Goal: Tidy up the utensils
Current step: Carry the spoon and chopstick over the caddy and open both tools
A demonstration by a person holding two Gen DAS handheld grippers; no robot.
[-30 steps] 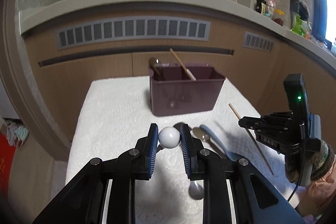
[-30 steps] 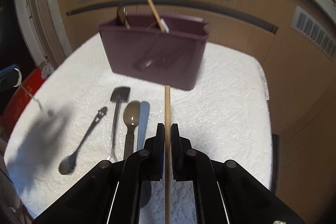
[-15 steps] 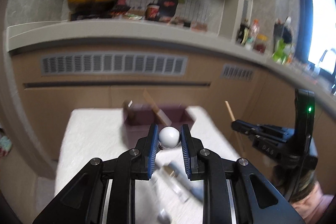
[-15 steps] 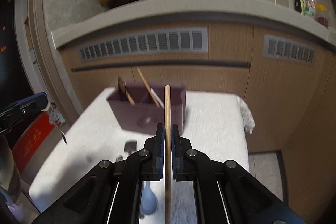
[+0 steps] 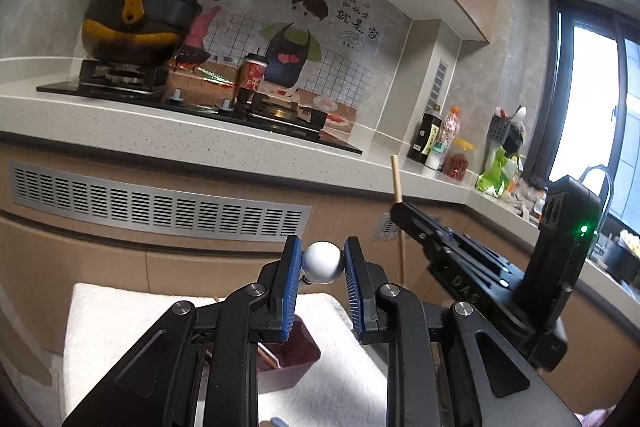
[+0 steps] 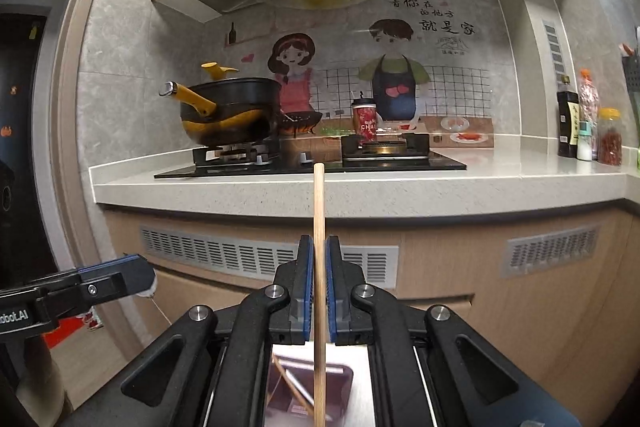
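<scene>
Right gripper [image 6: 319,279]: pads clamped together on a wooden chopstick [image 6: 319,203]. The stick runs straight up between the blue pads, its top end against the counter edge in the right wrist view, its lower length passing down in front of the maroon utensil box [image 6: 304,393] below. Inside the box another chopstick leans diagonally across a compartment.

Left gripper [image 5: 319,269]: pads closed on the white ball end [image 5: 321,262] of a utensil, probably a spoon or stirrer; its thin shank shows just under the ball, the rest is hidden behind the fingers. From the left wrist view the box sits low, under the jaws, on the white towel [image 5: 120,315] covering the table. The right gripper appears there to the right, chopstick poking up out of it.

Both tools are high above the box, pointing nearly level at the stove counter.

Judgement: carry stage, drop-off not yet begun. To do it well, bring one hand in at a time so the grippers don't crowd over the small box. Tip the chopstick end-down over the compartment already holding the leaning one, lower until the tip is inside the walls, then release. Same for the ball-ended piece: a different compartment, handle up. Which divider is which cannot be read from here.
</scene>
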